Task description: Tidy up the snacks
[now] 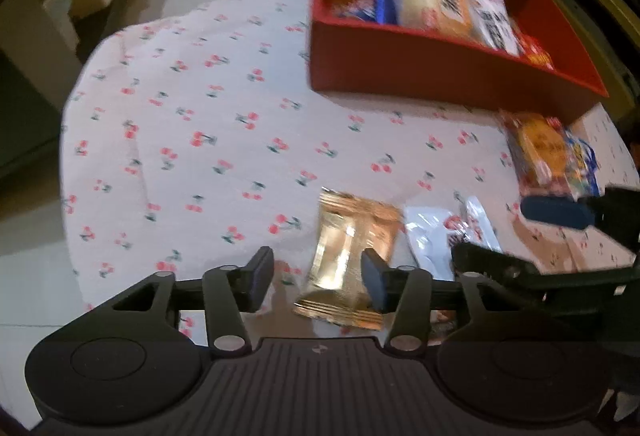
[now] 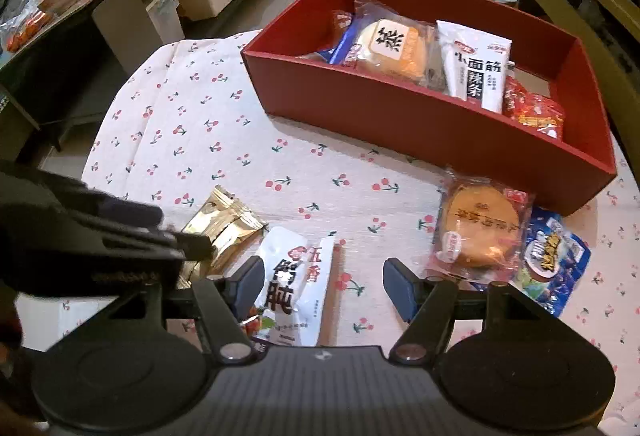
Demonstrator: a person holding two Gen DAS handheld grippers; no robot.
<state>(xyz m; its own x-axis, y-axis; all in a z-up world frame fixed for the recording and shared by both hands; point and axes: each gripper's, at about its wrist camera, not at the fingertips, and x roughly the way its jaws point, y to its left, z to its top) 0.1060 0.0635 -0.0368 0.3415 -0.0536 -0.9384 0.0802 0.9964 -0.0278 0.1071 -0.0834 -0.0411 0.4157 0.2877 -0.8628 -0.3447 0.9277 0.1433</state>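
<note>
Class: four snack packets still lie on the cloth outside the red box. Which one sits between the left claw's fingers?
The gold packet. The white one, the orange cake and the blue packet lie further right.

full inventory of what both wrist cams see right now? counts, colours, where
red box: 1, red, far right of table, open top
snacks in box: about 6, round bun pack, white strip pack, red pack, blue and orange packs at left end
tablecloth: 1, white with cherries, over the table
gold packet: 1, gold, near edge, between left jaws
white packet: 1, white with black characters, right of the gold one
orange cake pack: 1, orange, just in front of box
blue packet: 1, blue, partly under cake pack
left gripper: black, open
right gripper: black, open over white packet
</note>
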